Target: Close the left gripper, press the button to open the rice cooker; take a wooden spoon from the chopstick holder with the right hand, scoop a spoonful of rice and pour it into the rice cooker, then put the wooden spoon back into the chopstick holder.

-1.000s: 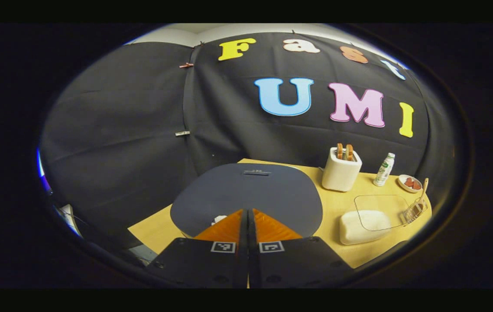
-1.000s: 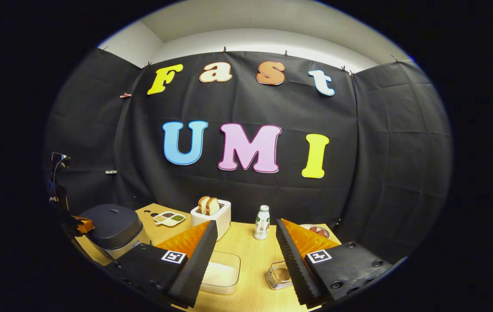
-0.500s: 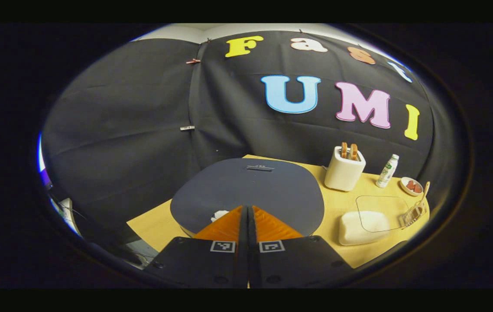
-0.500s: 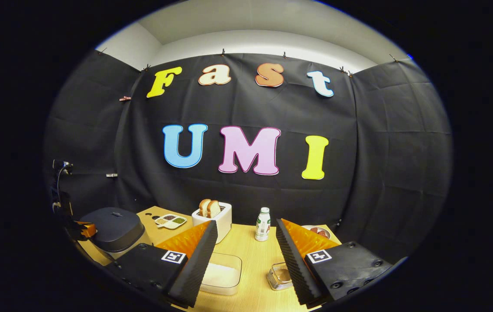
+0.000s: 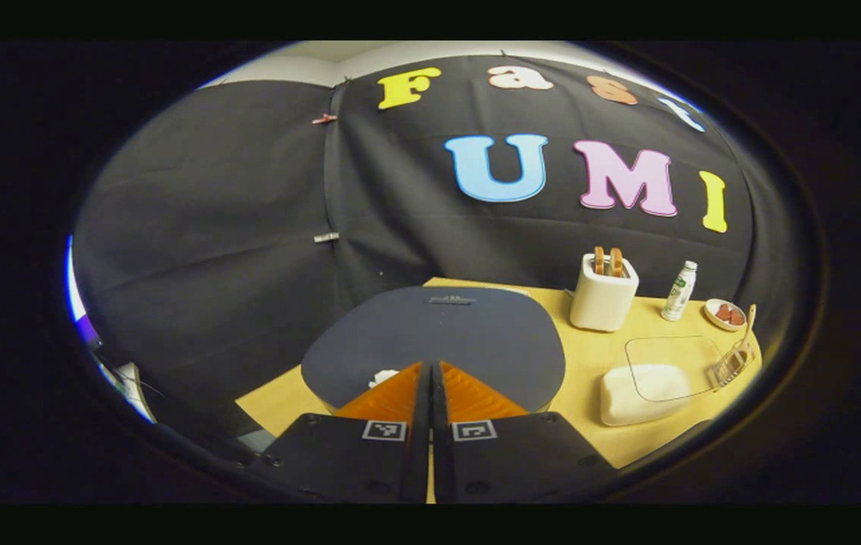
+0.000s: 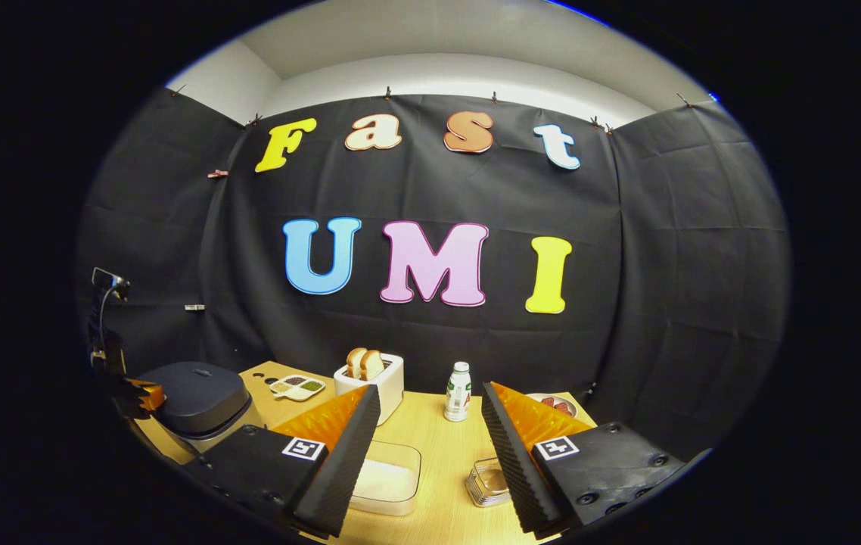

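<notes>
Left tongs [image 5: 430,371] up close in the left gripper view, fingers pressed flat together with nothing between them, tips right over the near edge of the rice cooker [image 5: 438,341], whose dark lid lies flat and closed; a small white patch, the button [image 5: 383,376], sits just left of those tips, and whether they touch it cannot be told. In the right gripper view, the right tongs [image 6: 430,424] stand wide apart, holding nothing, raised above the wooden surface [image 6: 438,454]. Between and just below its fingers lies the clear rice container [image 6: 389,478] with white rice inside, and beside it to the right the wire chopstick holder [image 6: 487,483]. From the left gripper view the wooden spoon [image 5: 747,327] stands up out of that holder, leaning slightly, at the surface's far right edge. Farther back: a white toaster [image 6: 374,378] with two bread slices poking up, a small white bottle [image 6: 458,391] upright, a little plate [image 6: 551,403] with red pieces, and a divided dish [image 6: 296,386] of grains near the cooker.
</notes>
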Action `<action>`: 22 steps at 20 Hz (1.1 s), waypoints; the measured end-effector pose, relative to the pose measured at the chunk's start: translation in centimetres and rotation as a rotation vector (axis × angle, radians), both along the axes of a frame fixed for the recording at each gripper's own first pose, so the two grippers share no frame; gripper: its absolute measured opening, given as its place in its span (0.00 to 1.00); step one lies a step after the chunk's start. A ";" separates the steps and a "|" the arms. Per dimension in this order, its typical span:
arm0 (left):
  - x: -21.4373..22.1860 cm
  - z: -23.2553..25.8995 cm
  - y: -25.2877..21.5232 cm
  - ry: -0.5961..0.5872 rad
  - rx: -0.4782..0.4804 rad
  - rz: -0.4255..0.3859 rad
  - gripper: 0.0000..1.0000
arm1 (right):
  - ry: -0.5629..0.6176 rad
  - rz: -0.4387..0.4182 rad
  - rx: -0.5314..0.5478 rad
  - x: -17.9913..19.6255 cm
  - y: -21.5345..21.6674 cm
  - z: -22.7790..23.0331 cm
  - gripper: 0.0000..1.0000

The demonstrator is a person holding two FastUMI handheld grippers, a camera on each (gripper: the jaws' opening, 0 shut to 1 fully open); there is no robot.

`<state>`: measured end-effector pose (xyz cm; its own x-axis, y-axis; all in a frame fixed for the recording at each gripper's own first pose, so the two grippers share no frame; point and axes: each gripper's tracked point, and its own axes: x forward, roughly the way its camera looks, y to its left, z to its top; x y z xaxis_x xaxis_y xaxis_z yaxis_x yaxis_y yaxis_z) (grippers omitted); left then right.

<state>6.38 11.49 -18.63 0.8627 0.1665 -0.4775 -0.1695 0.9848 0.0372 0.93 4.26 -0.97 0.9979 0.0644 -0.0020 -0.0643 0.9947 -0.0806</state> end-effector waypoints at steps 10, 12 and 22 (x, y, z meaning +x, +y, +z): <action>1.2 9.0 -1.3 -0.178 0.073 -0.043 0.30 | 0.020 -0.031 0.018 0.7 -1.5 -0.6 0.85; 0.9 11.6 -1.4 -0.259 0.107 -0.041 0.40 | 0.028 -0.022 0.032 0.9 -1.5 -1.0 0.86; -0.6 15.1 -4.3 -0.368 0.094 -0.056 0.54 | 0.044 -0.052 0.029 2.5 -3.4 -1.4 0.85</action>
<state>5.83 7.21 -3.55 0.9826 0.1423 -0.1193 -0.1341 0.9882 0.0746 3.42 0.87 -2.34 0.9989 0.0136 -0.0449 -0.0158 0.9986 -0.0501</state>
